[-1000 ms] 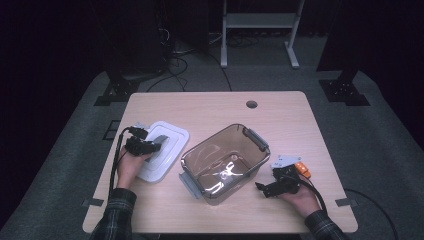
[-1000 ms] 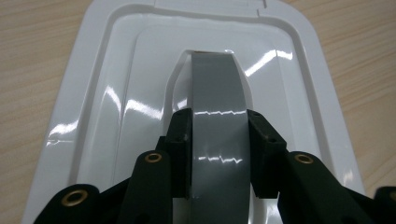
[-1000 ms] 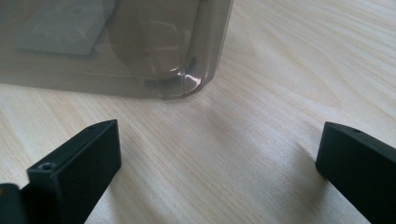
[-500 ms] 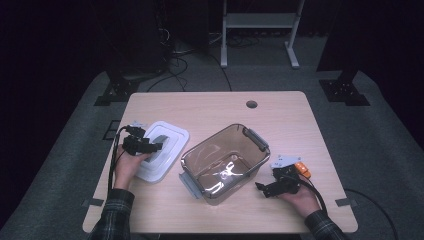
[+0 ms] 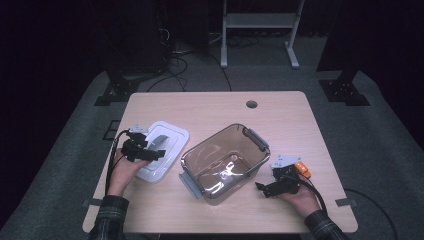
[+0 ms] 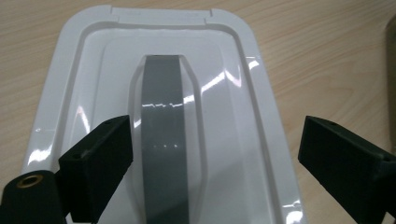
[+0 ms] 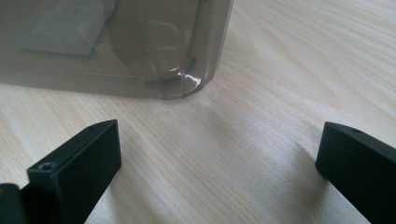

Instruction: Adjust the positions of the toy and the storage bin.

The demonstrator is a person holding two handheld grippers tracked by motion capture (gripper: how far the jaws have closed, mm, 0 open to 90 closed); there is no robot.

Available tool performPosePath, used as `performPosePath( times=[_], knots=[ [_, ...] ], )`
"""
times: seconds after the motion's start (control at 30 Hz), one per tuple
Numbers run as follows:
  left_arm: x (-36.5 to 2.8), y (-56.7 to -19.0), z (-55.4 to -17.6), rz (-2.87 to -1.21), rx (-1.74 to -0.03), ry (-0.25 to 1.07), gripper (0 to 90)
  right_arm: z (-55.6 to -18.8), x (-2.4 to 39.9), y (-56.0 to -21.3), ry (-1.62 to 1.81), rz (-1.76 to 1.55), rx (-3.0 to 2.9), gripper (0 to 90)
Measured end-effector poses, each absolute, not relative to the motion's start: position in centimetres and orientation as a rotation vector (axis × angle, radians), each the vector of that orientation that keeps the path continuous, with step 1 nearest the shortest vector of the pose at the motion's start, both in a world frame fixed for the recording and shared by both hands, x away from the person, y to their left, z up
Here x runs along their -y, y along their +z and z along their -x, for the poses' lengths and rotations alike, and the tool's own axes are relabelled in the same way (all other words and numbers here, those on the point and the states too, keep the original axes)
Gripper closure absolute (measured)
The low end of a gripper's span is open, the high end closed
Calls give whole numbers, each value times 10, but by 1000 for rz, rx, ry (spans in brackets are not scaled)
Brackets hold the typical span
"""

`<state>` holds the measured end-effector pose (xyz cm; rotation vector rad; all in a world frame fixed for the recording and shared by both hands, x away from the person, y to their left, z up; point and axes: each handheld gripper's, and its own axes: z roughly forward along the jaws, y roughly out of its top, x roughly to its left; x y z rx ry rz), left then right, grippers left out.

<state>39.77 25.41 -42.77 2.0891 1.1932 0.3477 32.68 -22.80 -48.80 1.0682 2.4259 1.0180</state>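
Lit table, dark surroundings, slight glare

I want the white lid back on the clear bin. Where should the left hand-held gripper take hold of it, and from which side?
Probably the raised grey handle along the middle of the white lid. The lid lies flat on the table, so come from above, one jaw each side of the strip. The left hand-held gripper, jaws just opened, already straddles it without touching. The lid's rim looks too low to pinch.
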Motion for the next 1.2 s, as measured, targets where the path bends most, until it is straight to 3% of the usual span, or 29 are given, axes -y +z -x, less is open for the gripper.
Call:
performPosePath(
  times=[0.3,1.2],
  knots=[
    [-247,-423,-374,-2094,-1146,356,4,-327,228,-488,1018,-1068,-2426,0],
    [-197,-449,-305,-2186,-934,328,4,-325,229,-488,1015,-1069,-2422,0]
  ],
)
